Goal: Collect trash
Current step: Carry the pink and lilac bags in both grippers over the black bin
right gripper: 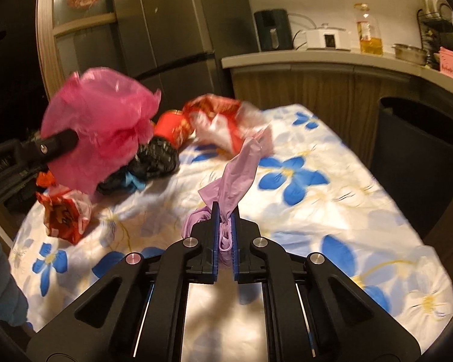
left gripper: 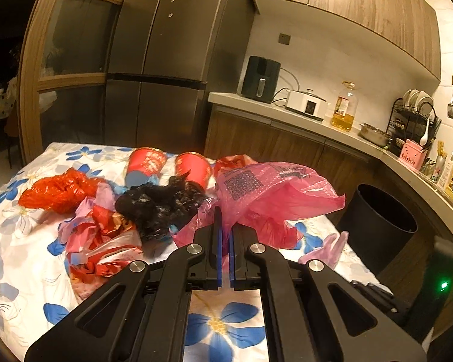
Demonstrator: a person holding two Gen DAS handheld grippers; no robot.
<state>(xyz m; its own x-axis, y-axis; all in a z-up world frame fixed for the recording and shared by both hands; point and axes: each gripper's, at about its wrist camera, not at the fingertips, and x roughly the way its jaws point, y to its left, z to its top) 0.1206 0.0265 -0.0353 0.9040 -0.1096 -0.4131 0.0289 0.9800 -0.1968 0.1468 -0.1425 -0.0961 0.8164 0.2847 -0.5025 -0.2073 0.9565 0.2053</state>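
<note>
My left gripper [left gripper: 225, 217] is shut on a pink plastic bag [left gripper: 268, 193] and holds it above the flowered table; the bag also shows in the right wrist view [right gripper: 99, 129], lifted at the left. My right gripper [right gripper: 225, 211] is shut on a lilac plastic glove [right gripper: 235, 178], which also shows at the table's right edge in the left wrist view [left gripper: 326, 247]. A pile of trash lies on the table: a black bag [left gripper: 157, 205], an orange-red bag [left gripper: 57, 193], two red paper cups [left gripper: 193, 169] and red-white wrappers [left gripper: 102, 241].
A black bin [left gripper: 380, 226] stands on the floor right of the table; it also shows in the right wrist view [right gripper: 419, 157]. A kitchen counter [left gripper: 287, 114] with appliances, an oil bottle and a dish rack runs behind. A dark fridge [left gripper: 166, 60] stands behind the table.
</note>
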